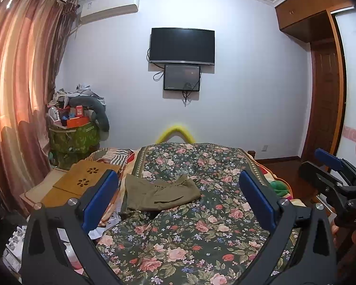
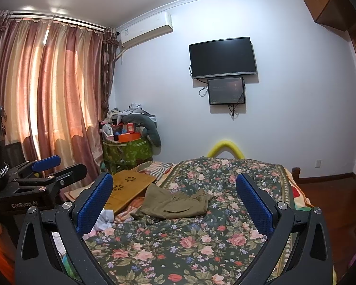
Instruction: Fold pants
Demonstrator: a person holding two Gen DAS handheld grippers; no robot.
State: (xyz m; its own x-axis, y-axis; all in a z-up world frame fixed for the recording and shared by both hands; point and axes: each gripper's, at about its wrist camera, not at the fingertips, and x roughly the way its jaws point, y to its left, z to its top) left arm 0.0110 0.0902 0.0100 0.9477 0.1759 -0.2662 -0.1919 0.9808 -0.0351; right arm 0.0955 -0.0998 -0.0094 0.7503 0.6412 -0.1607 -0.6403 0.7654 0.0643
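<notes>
Pants [image 1: 161,193] of soft olive cloth are seen lying rumpled and partly folded on the flowered bedspread [image 1: 201,232], toward the bed's left edge, just beside a pale wooden board [image 1: 83,180] with flower-shaped cut-outs. Both tools are held back above the near end of the bed, well apart from the cloth, presumably so the whole garment can be surveyed. The left hand-held gripper [image 1: 178,201] and the right hand-held gripper [image 2: 174,204] are spread wide, nothing held between their blue textured pads [image 2: 95,204].
</notes>
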